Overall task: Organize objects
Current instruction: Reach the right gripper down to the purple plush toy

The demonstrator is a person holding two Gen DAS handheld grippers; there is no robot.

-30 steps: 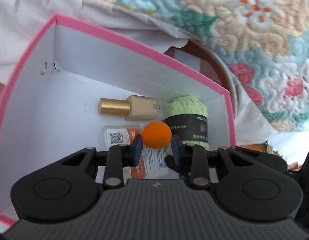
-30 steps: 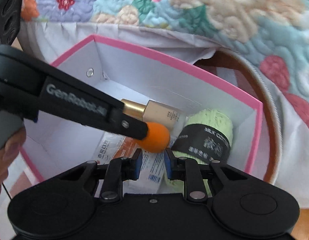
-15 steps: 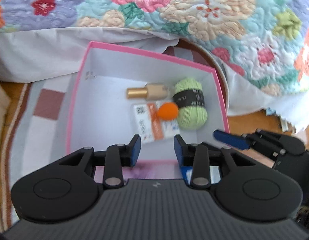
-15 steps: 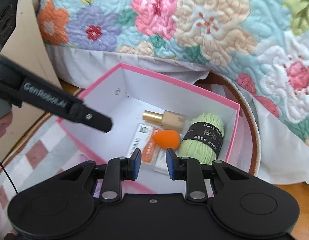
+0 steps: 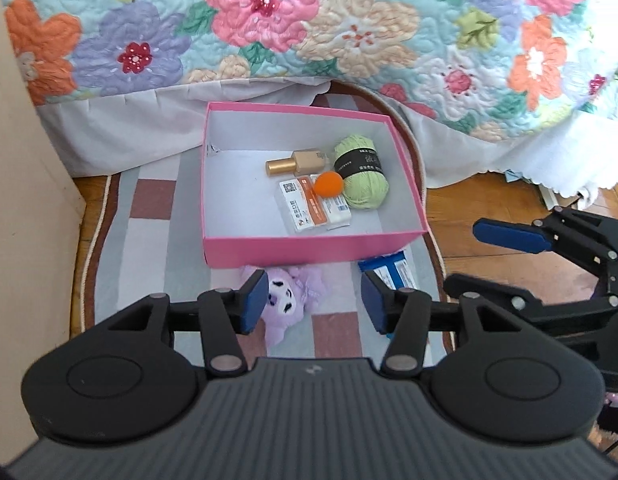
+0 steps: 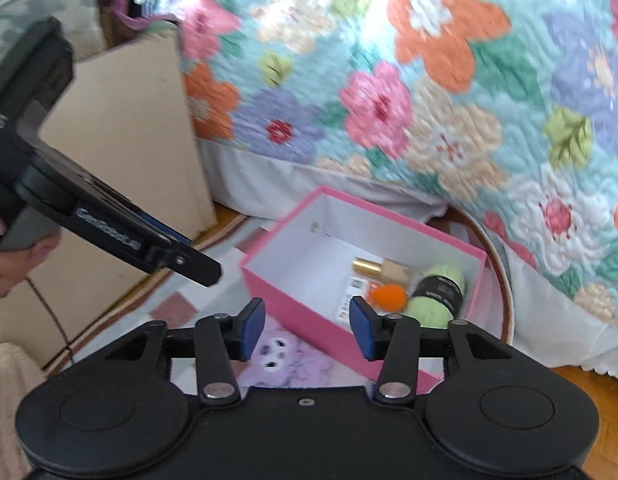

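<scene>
Left gripper [image 5: 313, 302] view alone shows blue packet [image 5: 391, 270] beside pink box [image 5: 309, 249].

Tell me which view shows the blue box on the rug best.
Left wrist view: the blue box lies on the rug in front of the pink box, partly behind a finger. In the right wrist view I cannot find it; the gripper body covers that spot.

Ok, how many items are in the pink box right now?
4, in the pink box's right half: gold-capped bottle at the back, green yarn rightmost, orange ball on the flat packet. Smaller items underneath may be hidden.
</scene>
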